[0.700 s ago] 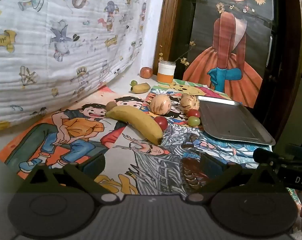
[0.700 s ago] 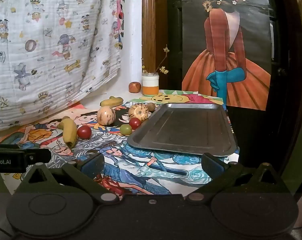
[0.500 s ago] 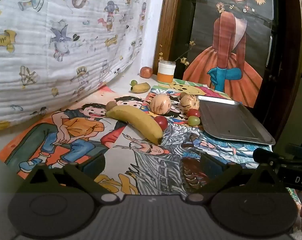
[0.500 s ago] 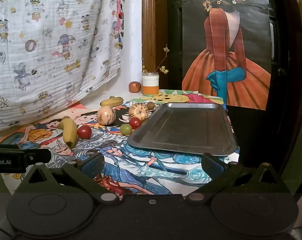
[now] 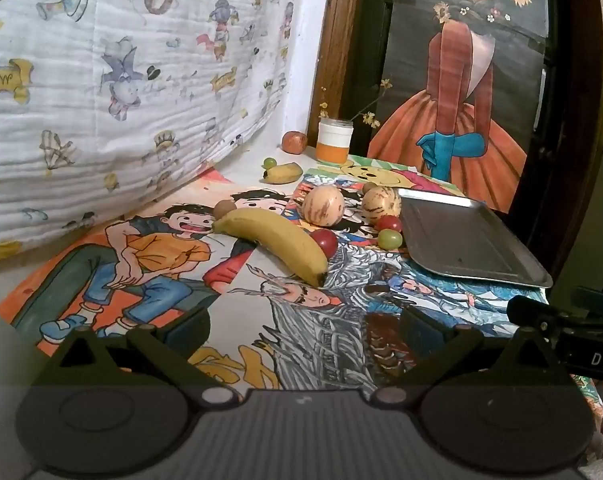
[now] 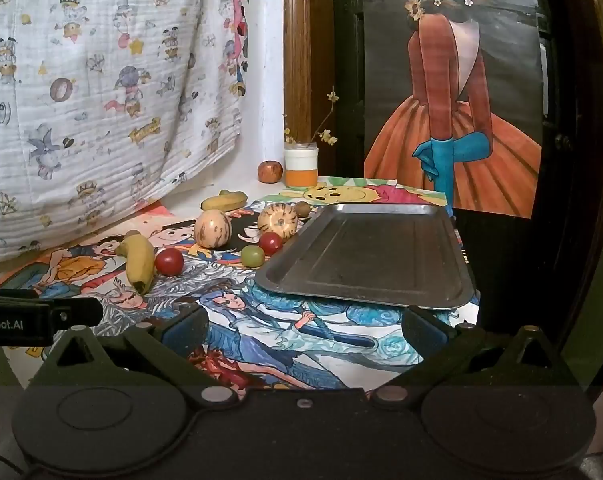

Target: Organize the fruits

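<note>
Fruit lies on a cartoon-print mat: a long banana [image 5: 273, 240] [image 6: 138, 257], two striped pale melons [image 5: 324, 205] [image 6: 278, 219], red tomatoes [image 5: 325, 241] [image 6: 168, 261], a green grape [image 5: 389, 238] [image 6: 252, 255], a small banana [image 5: 282, 173] and an apple [image 5: 294, 142] further back. An empty metal tray [image 5: 465, 240] [image 6: 373, 256] lies to the right. My left gripper [image 5: 303, 326] is open and empty, short of the banana. My right gripper [image 6: 303, 326] is open and empty, in front of the tray.
A white and orange jar [image 5: 334, 145] [image 6: 300, 169] with twigs stands at the back by a wooden frame. A printed blanket [image 5: 121, 72] hangs on the left. A painted poster [image 6: 453, 120] stands behind. The table edge runs right of the tray.
</note>
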`<state>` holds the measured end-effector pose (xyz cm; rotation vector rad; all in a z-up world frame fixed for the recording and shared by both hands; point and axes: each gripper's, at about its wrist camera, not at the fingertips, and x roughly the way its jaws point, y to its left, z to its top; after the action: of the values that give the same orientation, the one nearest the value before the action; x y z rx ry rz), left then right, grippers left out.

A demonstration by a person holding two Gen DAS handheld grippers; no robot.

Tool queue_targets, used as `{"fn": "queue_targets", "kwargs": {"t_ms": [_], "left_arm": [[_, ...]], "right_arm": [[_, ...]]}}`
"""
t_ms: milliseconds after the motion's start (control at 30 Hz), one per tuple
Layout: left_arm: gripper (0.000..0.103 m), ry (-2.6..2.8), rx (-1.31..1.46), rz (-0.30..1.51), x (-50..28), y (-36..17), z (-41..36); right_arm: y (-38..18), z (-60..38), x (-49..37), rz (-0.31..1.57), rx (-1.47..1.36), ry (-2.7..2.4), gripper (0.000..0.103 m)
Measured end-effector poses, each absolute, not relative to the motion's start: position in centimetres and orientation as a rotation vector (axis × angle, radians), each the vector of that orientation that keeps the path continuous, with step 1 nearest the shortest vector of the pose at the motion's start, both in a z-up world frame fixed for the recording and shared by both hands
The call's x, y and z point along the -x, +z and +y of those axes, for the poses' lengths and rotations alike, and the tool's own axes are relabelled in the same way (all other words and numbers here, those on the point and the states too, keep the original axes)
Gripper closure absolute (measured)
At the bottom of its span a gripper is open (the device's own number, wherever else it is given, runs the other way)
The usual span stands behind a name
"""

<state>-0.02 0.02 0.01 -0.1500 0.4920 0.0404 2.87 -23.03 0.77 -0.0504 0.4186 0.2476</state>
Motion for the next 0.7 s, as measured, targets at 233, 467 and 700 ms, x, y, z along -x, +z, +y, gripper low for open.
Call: {"fn": "queue_targets", "kwargs": {"t_ms": [233,467,700], "left_arm": [[0.000,0.041,0.149,0.494,-0.01,0.00,0.01],[0.000,0.041,0.149,0.495,-0.02,0.00,0.00],[0.000,0.041,0.149,0.496,-0.03,0.00,0.00]], "right_arm": [[0.60,-22.98,-2.89,0.421,0.050,0.248,0.000],[0.55,-22.94,-2.97,0.424,0.050,0.249,0.000],[0.88,-23.01,-2.98,0.425,0.050,0.248,0.000]]}}
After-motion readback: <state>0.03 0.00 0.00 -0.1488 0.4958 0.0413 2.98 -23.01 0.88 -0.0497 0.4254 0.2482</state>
